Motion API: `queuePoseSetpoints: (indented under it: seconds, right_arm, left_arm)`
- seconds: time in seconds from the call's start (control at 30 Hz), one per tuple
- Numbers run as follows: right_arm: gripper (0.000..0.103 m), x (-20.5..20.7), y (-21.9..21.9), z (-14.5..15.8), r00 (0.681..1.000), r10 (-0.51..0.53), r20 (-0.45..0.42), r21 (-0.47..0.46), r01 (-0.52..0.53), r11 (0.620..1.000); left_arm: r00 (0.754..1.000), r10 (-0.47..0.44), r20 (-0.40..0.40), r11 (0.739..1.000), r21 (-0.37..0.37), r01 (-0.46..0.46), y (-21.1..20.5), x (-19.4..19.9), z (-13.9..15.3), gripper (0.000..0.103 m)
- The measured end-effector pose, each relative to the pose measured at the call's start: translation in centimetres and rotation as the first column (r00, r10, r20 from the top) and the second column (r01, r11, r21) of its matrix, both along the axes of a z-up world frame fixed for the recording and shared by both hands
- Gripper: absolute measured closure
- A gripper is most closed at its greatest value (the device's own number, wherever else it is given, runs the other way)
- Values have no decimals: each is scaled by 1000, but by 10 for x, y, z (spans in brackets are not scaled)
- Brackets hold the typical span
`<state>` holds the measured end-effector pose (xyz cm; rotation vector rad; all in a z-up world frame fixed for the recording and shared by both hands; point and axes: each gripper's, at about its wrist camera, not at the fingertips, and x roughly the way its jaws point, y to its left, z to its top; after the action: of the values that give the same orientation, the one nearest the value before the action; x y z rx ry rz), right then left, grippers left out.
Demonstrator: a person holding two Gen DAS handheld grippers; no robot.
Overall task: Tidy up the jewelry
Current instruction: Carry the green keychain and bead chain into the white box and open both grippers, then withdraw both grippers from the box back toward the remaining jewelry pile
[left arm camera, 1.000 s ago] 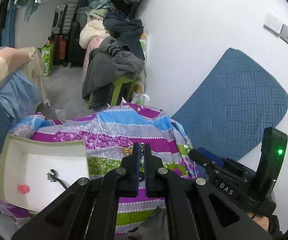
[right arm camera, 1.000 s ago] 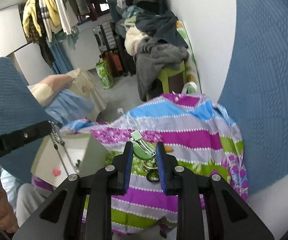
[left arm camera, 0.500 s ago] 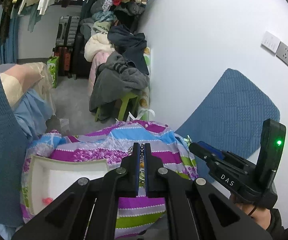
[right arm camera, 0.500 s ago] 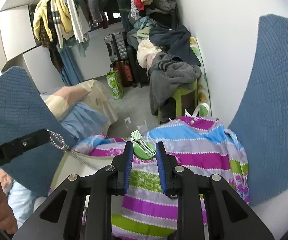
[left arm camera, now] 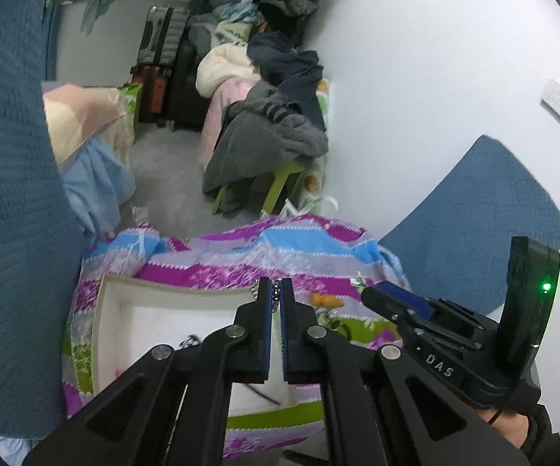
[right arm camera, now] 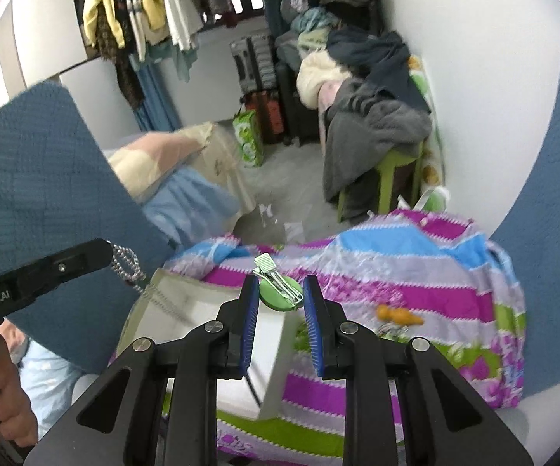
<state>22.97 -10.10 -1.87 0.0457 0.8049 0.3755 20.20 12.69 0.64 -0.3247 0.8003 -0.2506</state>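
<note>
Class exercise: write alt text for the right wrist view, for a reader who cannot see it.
The right tool holds a green hair clip above a white box on a striped cloth. At left, the left tool dangles a silver chain over the box, with piled clothes behind.

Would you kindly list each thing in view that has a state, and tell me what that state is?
Left tool: shut on the silver chain.
Silver chain: hanging from the left tool, trailing into the white box.
Right tool: shut on the green hair clip.
Green hair clip: held above the box.
White box: open, on the striped cloth.
</note>
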Motion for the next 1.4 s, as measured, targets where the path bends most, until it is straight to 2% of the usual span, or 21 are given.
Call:
queuePoseSetpoints:
  seconds: [0.4, 0.7, 0.83, 1.0, 1.07, 1.37, 1.4]
  right_arm:
    - [82, -2, 62, -90, 982, 101, -159, -53, -111, 992]
    - [82, -5, 89, -138, 968, 118, -219, -88, -140, 986]
    - [82, -6, 95, -149, 963, 126, -237, -103, -154, 983]
    - [81, -5, 95, -145, 967, 123, -223, -128, -154, 980]
    - [73, -5, 93, -138, 970, 121, -210, -124, -149, 981]
    - [73, -17, 80, -78, 985, 141, -99, -74, -149, 986]
    - [73, -20, 78, -68, 986, 146, -77, -68, -151, 986]
  left_arm:
    - [988, 30, -153, 999, 18, -27, 38, 1, -92, 102]
    - [968, 25, -248, 998, 67, -9, 51, 3, -151, 102]
    - [960, 29, -278, 998, 63, -12, 53, 2, -165, 102]
    - [966, 35, -256, 997, 81, -15, 53, -3, -156, 99]
    - [968, 59, -245, 994, 109, -33, 54, -5, -148, 99]
    - [984, 122, -128, 986, 127, -106, 53, -26, -80, 98]
    - [985, 130, -115, 985, 127, -115, 52, -29, -72, 94]
